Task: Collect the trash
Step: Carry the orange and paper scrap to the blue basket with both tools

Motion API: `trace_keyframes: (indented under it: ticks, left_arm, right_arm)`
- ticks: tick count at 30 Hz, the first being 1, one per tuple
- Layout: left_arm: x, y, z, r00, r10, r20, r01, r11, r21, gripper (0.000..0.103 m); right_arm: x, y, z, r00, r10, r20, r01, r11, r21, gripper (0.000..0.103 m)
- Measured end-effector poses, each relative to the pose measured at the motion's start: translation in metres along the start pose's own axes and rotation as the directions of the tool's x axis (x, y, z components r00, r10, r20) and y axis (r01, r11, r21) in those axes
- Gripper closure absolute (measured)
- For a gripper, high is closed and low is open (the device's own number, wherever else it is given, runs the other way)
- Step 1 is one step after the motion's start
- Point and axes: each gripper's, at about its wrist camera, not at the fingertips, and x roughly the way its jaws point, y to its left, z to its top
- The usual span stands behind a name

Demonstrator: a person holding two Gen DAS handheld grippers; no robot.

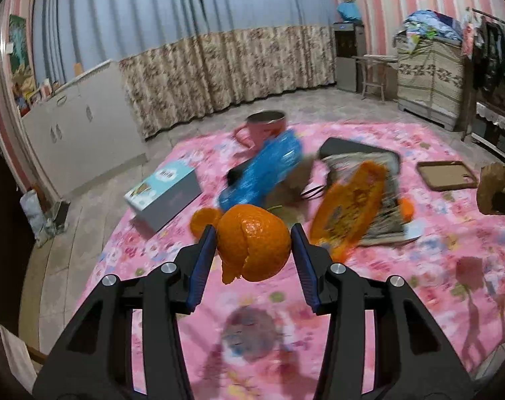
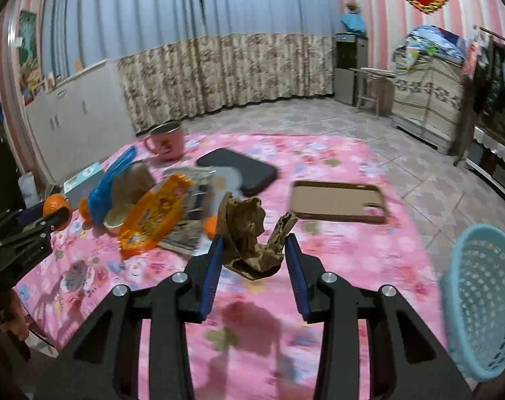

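Observation:
My left gripper point(image 1: 252, 230) is shut on an orange peel point(image 1: 252, 246) and holds it above the pink floral cloth point(image 1: 419, 260). My right gripper point(image 2: 255, 238) is shut on a crumpled brown paper point(image 2: 242, 223), also lifted off the cloth. In the right wrist view the left gripper point(image 2: 35, 223) shows at the far left with the peel point(image 2: 54, 203). On the cloth lie an orange snack wrapper point(image 2: 152, 216), a blue plastic bag point(image 1: 266, 173) and more scraps. A light blue basket point(image 2: 482, 300) stands off the cloth at the right.
A pink mug point(image 2: 167, 143), a black pouch point(image 2: 242, 170) and a brown phone case point(image 2: 339, 201) rest on the cloth. A small box point(image 1: 162, 193) lies at its left edge. Tiled floor, a white cabinet point(image 1: 72, 133) and curtains surround it.

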Motion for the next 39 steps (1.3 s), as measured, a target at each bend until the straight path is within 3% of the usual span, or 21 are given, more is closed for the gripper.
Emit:
trace_keyframes:
  ticks: [7,13,18,25,30,39]
  left_arm:
    - [-0.018,-0.064,0.017,0.994,-0.100,0.036,0.098,0.994,0.037,0.058]
    - [-0.028,-0.142,0.026,0.980,-0.192,0.056,0.185,0.977,0.106,0.058]
    - [-0.034,-0.204,0.035,0.956,-0.290,0.045,0.283,0.951,0.122,0.058]
    - [-0.043,-0.288,0.034,0.919,-0.393,0.018,0.383,0.905,0.186,0.058]
    - [-0.053,-0.336,0.029,0.887,-0.462,0.001,0.448,0.860,0.242,0.058]
    - [-0.054,-0.388,0.021,0.849,-0.526,-0.051,0.517,0.807,0.286,0.058]
  right_arm:
    - [-0.031,-0.069,0.002,0.996,-0.080,0.039,0.077,0.994,0.073,0.065]
    - [-0.058,-0.133,-0.005,0.982,-0.181,0.050,0.173,0.975,0.138,0.065]
    - [-0.083,-0.194,-0.017,0.956,-0.292,0.040,0.279,0.941,0.189,0.065]
    - [-0.095,-0.244,-0.031,0.921,-0.390,0.020,0.376,0.899,0.224,0.065]
    - [-0.092,-0.267,-0.042,0.914,-0.406,-0.003,0.393,0.883,0.257,0.065]
    - [-0.091,-0.298,-0.059,0.902,-0.430,-0.032,0.418,0.854,0.311,0.065]
